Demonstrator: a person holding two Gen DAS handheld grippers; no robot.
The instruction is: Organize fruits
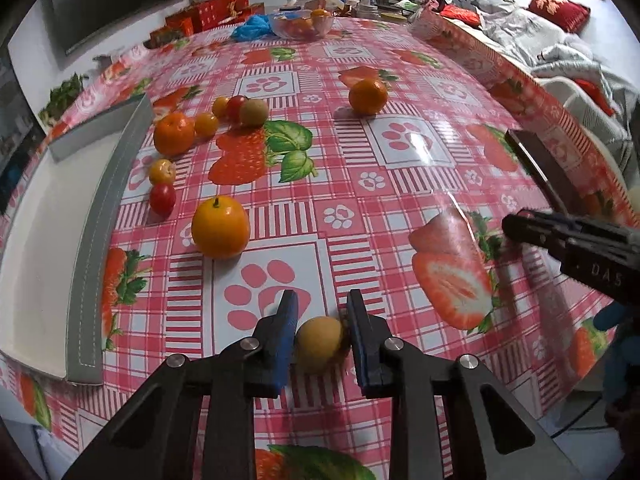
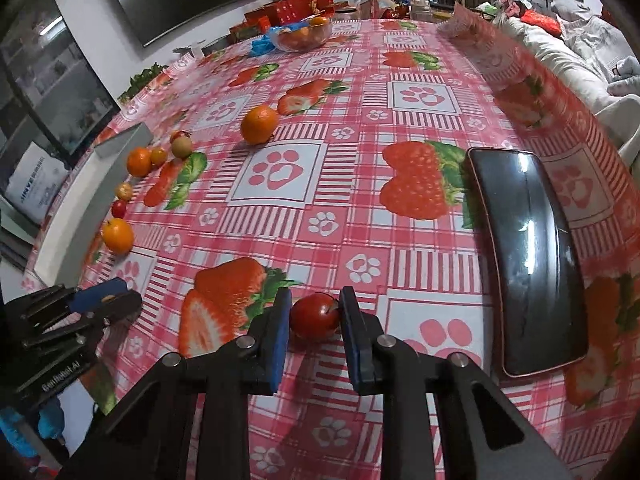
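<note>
Left gripper (image 1: 320, 320) fingers clamp dull yellow fruit (image 1: 319, 338); right gripper (image 2: 314, 312) fingers clamp glossy red tomato (image 2: 315, 316).

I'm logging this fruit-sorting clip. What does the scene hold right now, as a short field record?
surface: red strawberry-print tablecloth
left tool: blue pads on either side of a small yellow round fruit
right tool: blue pads on either side of a small red tomato
container: white tray with grey rim at left, no fruit visible in it
loose fruit: large orange, lone mandarin
other: black phone
</note>
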